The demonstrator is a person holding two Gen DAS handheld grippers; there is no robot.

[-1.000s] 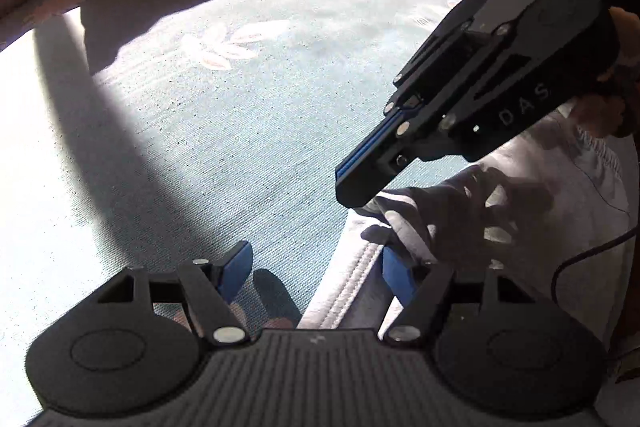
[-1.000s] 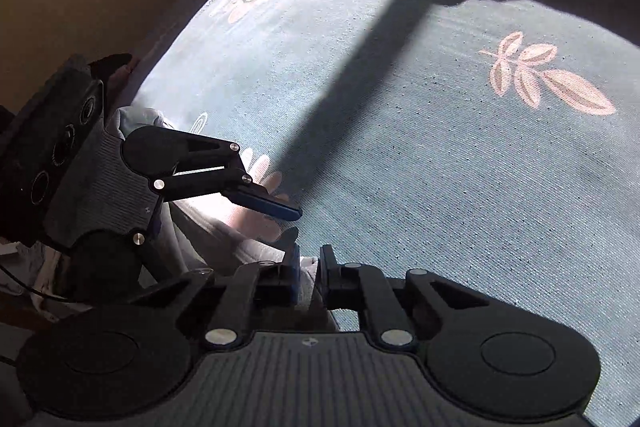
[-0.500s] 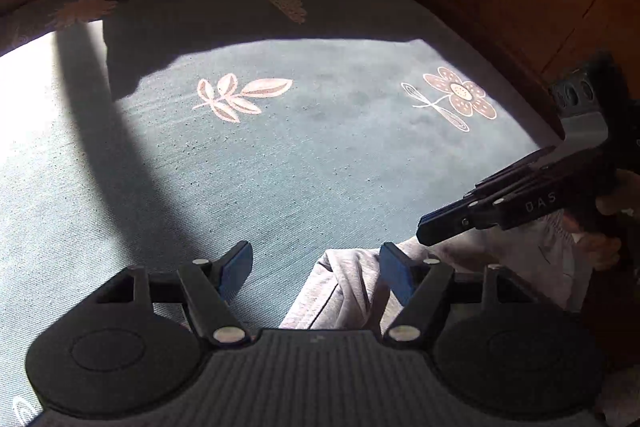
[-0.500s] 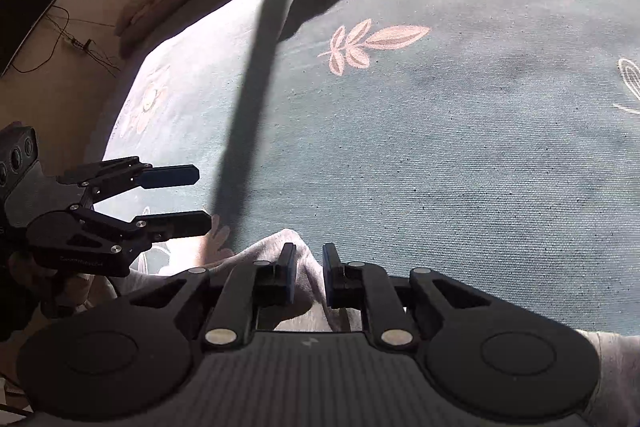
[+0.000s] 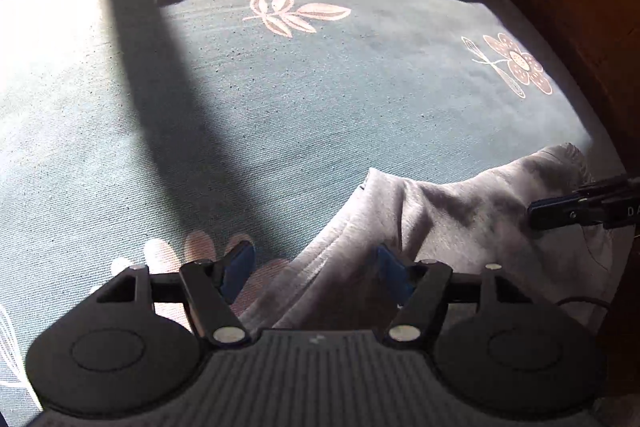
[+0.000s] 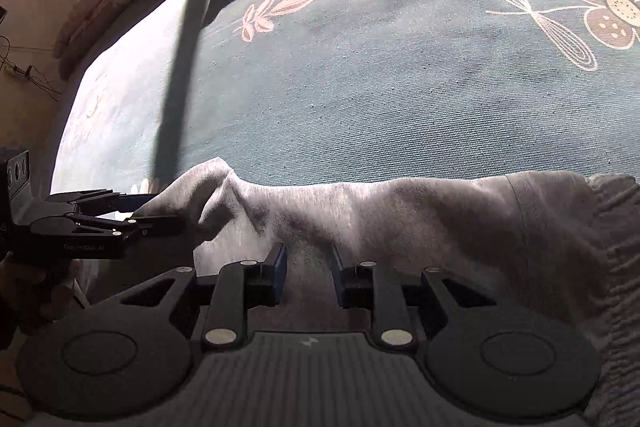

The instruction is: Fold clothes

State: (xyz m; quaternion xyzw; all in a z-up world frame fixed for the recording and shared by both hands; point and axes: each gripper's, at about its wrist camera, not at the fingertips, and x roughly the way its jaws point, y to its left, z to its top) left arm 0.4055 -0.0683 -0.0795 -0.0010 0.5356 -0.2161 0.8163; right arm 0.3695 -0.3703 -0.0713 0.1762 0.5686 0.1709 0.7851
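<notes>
Left gripper (image 5: 312,267) stands spread wide over the grey garment (image 6: 400,219), which lies on the blue floral bedcover (image 6: 400,99). Right gripper (image 6: 308,273) (jaws just opening) straddles cloth without pinching. Fabric contact beneath the fingers is obscured.

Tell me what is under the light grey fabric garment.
The light grey fabric garment lies on a teal woven bedcover with printed pink leaves and flowers. The cover shows all around it; whatever lies directly under the garment is hidden by it.
</notes>
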